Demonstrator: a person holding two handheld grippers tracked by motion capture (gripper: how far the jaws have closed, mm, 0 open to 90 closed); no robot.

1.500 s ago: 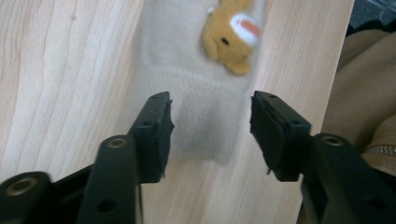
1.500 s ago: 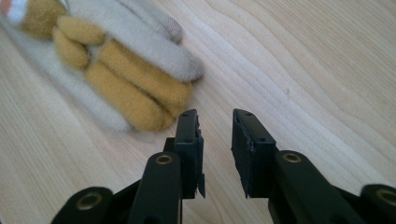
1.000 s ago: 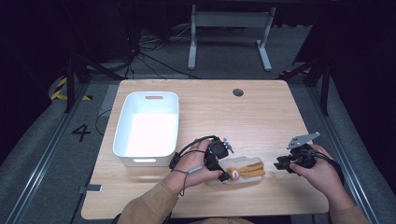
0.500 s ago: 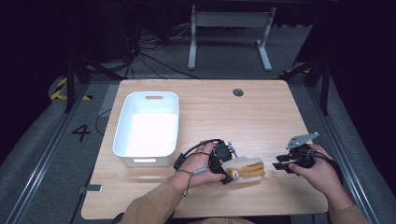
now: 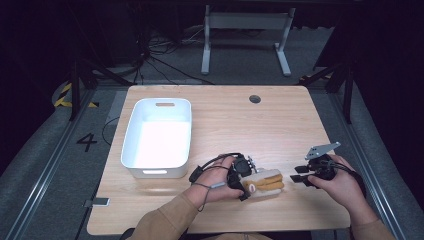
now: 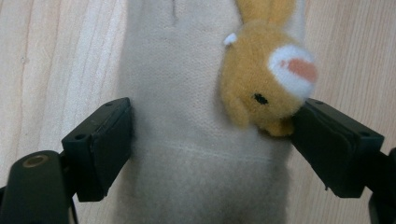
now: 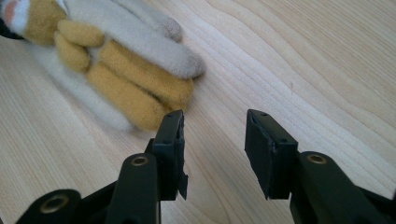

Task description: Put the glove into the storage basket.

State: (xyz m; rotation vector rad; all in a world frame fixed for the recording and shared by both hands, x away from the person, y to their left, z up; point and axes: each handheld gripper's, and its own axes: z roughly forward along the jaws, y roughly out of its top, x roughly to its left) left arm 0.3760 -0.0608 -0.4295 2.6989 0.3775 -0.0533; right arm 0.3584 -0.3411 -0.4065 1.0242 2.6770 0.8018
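A beige knitted glove [image 5: 267, 182] with yellow finger parts and a plush bunny head [image 6: 266, 79] lies flat on the table's near side. My left gripper [image 5: 248, 184] straddles its cuff [image 6: 187, 140]. Its jaws have just been opening and now stand wide, one at each edge of the glove, the right one against the bunny head. My right gripper [image 5: 298, 174] sits just right of the glove's fingertips [image 7: 140, 60]. The jaws of the right gripper [image 7: 212, 135] have also just been opening, with bare wood between them.
A white plastic bin [image 5: 132, 150], empty, stands at the table's left. A round cable hole [image 5: 255, 99] sits near the far edge of the wooden table [image 5: 240, 120]. A small grey object [image 5: 97, 202] lies at the near left edge.
My left hand has dropped slightly toward the table over the glove's cuff. The right hand has stayed where it was. The glove has not shifted.
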